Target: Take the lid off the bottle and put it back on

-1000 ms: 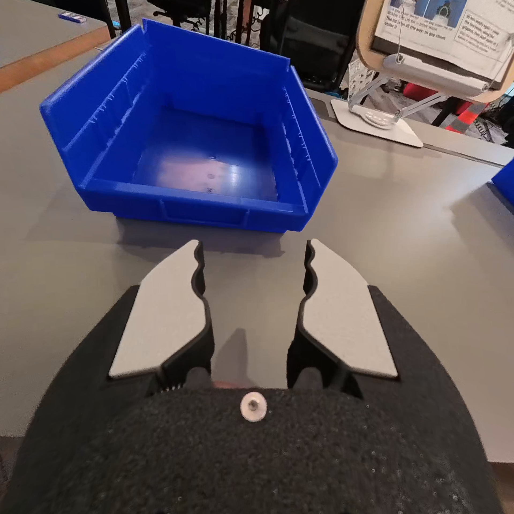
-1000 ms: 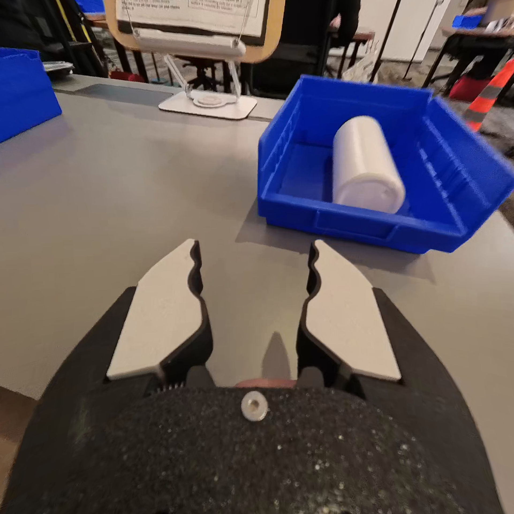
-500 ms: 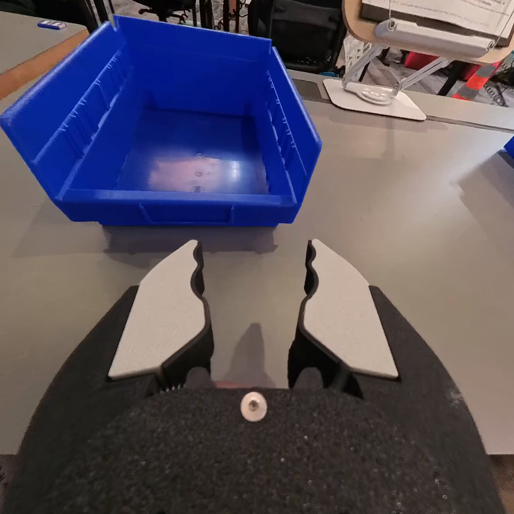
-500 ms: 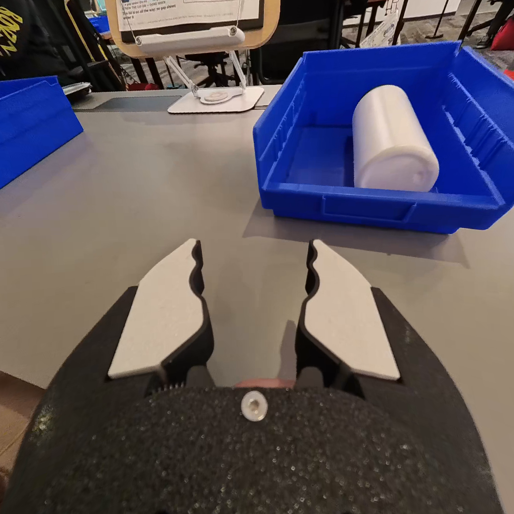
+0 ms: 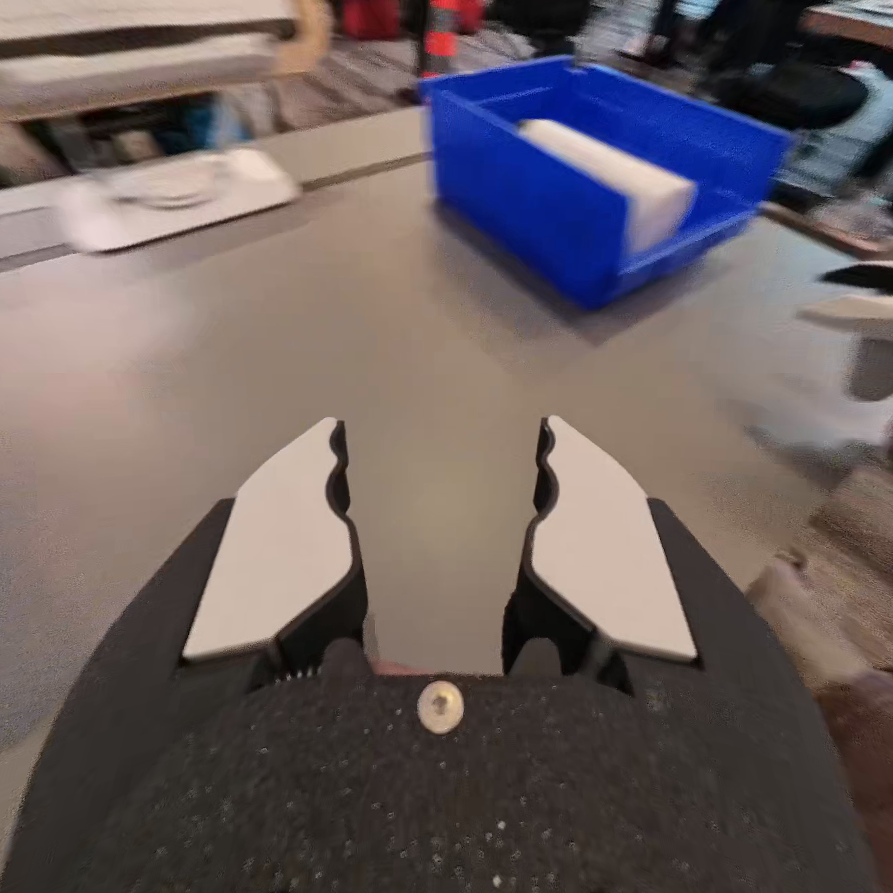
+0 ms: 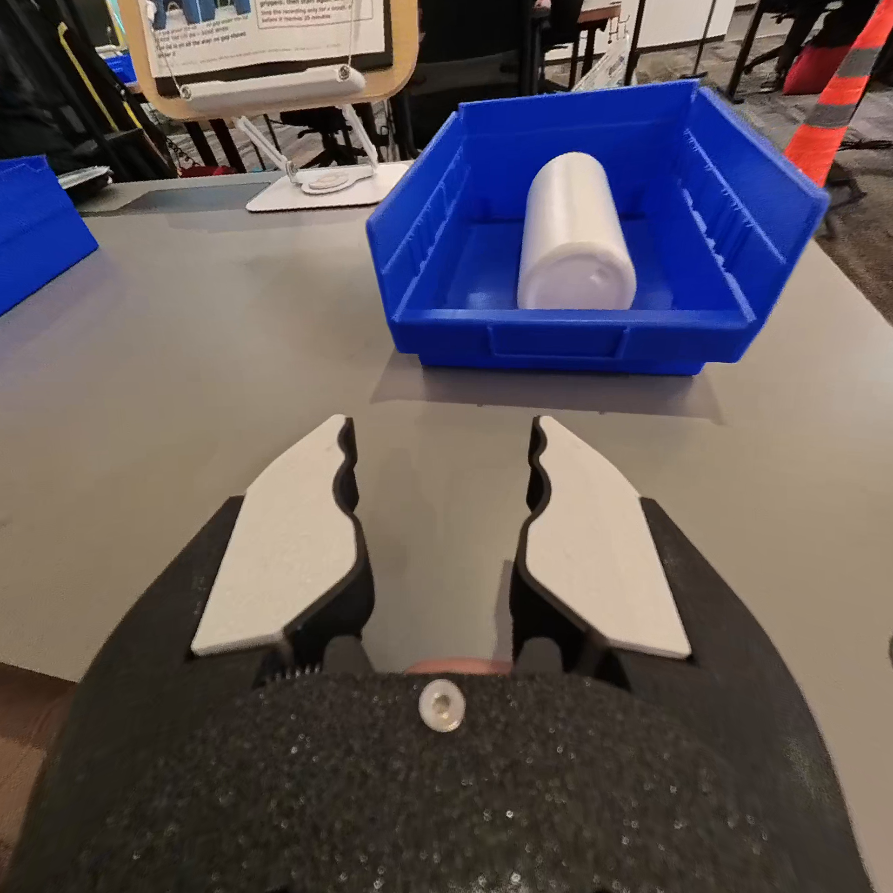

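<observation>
White plastic bottle (image 6: 575, 232) lies on its side in a blue bin (image 6: 555, 333), flat round end turned toward the right wrist view; which end carries the lid cannot be told. Bin sits on the grey table (image 6: 193, 386), on the right half of that view, its low front wall nearest the camera. Right hand-held gripper (image 6: 440, 435) hovers over bare table just short of the bin's front wall, fingers (image 6: 299, 522) spread, only table surface between them, not touching the bin. A second blue bin (image 6: 34, 232) shows at the left edge, well apart. Behind the table's far edge, a document holder on a white stand (image 6: 328, 186) carries a printed sheet; an orange-and-grey cone (image 6: 836, 96) stands on the floor beyond the bin. Left wrist view is heavily motion-blurred: left hand-held gripper (image 5: 442, 435) also spread wide, bare table between its fingers (image 5: 290, 531). The same bin (image 5: 531, 193) with the bottle (image 5: 604, 164) appears upper right, well apart from these fingertips. At the right edge, a blurred white and black shape, not identifiable.
</observation>
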{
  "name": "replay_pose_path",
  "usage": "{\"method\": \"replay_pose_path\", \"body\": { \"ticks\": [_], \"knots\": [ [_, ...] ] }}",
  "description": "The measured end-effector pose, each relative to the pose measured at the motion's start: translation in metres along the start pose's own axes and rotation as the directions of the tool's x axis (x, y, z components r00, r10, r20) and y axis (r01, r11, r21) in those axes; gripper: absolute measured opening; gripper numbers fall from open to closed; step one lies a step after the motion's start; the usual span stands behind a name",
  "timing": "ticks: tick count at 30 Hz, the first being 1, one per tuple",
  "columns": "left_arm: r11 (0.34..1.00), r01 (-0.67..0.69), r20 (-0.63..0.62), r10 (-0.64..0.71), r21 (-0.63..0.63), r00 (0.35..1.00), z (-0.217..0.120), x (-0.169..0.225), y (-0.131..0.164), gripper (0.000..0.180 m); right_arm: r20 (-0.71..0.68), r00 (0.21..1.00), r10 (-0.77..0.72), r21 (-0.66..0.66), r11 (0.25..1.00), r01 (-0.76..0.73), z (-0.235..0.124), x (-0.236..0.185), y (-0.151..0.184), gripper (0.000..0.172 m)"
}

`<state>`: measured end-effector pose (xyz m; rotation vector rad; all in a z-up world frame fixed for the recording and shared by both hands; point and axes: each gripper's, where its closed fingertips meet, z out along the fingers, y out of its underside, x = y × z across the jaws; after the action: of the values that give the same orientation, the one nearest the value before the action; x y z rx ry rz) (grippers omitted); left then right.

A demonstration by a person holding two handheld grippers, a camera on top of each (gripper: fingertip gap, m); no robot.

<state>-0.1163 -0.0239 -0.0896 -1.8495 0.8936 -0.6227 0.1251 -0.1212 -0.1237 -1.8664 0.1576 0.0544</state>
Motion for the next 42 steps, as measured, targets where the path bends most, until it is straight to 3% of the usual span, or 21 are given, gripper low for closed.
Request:
{"method": "replay_pose_path", "body": {
  "ticks": [3,6,11,13,14,15,17,21,24,29,30,32,33,38,42],
  "knots": [
    [0.998,-0.053,-0.112,0.048,-0.035,0.993,0.069,0.076,-0.018,0.072,-0.02,1.0,0.018,0.002,1.0,-0.018,-0.004,0.008,0.002,0.067],
    [0.996,-0.065,-0.132,0.056,-0.064,0.99,0.128,0.121,-0.032,0.066,-0.02,0.999,0.039,-0.003,0.999,-0.039,-0.007,0.012,0.005,0.067],
    [0.992,-0.01,-0.008,0.009,-0.122,1.0,0.196,0.127,-0.041,0.065,-0.028,0.999,0.045,0.009,0.999,-0.045,-0.016,0.017,0.005,0.068],
    [0.992,0.044,0.046,-0.038,-0.12,0.998,0.208,0.114,-0.043,0.049,-0.031,0.998,0.053,0.011,0.999,-0.053,-0.018,0.02,0.005,0.068],
    [0.992,0.075,0.048,-0.07,-0.105,0.996,0.21,0.11,-0.045,0.03,-0.031,0.998,0.06,0.009,0.998,-0.059,-0.018,0.023,0.005,0.068],
    [0.99,0.105,0.046,-0.101,-0.094,0.994,0.211,0.105,-0.047,0.014,-0.029,0.997,0.068,0.005,0.998,-0.067,-0.019,0.025,0.006,0.068],
    [0.987,0.136,0.051,-0.131,-0.09,0.99,0.211,0.097,-0.046,0.013,-0.025,0.996,0.086,0.016,0.996,-0.086,-0.02,0.028,0.003,0.068],
    [0.988,0.139,0.187,-0.124,-0.071,0.975,0.187,0.067,-0.037,0.005,-0.067,0.993,0.101,0.003,0.995,-0.101,-0.018,0.037,0.005,0.067],
    [0.987,0.159,0.205,-0.147,-0.04,0.968,0.155,0.06,-0.023,0.003,-0.142,0.985,0.097,-0.059,0.993,-0.106,-0.016,0.04,0.011,0.06],
    [0.99,0.14,0.179,-0.132,-0.033,0.975,0.115,0.063,-0.006,0.002,-0.193,0.978,0.081,-0.044,0.995,-0.091,-0.004,0.022,0.005,0.058],
    [0.988,0.148,0.174,-0.14,-0.033,0.975,0.111,0.063,-0.004,0.002,-0.219,0.974,0.061,-0.061,0.995,-0.076,-0.001,0.022,0.008,0.055],
    [0.986,0.161,0.157,-0.154,-0.035,0.976,0.104,0.063,-0.001,0.002,-0.313,0.948,0.062,-0.101,0.99,-0.098,0.002,0.032,0.018,0.023],
    [0.987,0.156,0.153,-0.149,-0.038,0.977,0.102,0.064,0.0,0.002,-0.299,0.95,0.091,-0.1,0.987,-0.126,0.004,0.03,0.019,0.017],
    [0.991,0.129,0.163,-0.122,-0.034,0.979,0.083,0.059,0.006,0.004,-0.326,0.935,0.14,-0.095,0.979,-0.179,0.008,0.028,0.014,0.004],
    [0.994,0.098,0.244,-0.108,0.055,0.964,0.039,0.021,-0.011,0.004,-0.265,0.957,0.115,-0.031,0.991,-0.128,0.022,-0.016,-0.014,0.003]
  ]
}}
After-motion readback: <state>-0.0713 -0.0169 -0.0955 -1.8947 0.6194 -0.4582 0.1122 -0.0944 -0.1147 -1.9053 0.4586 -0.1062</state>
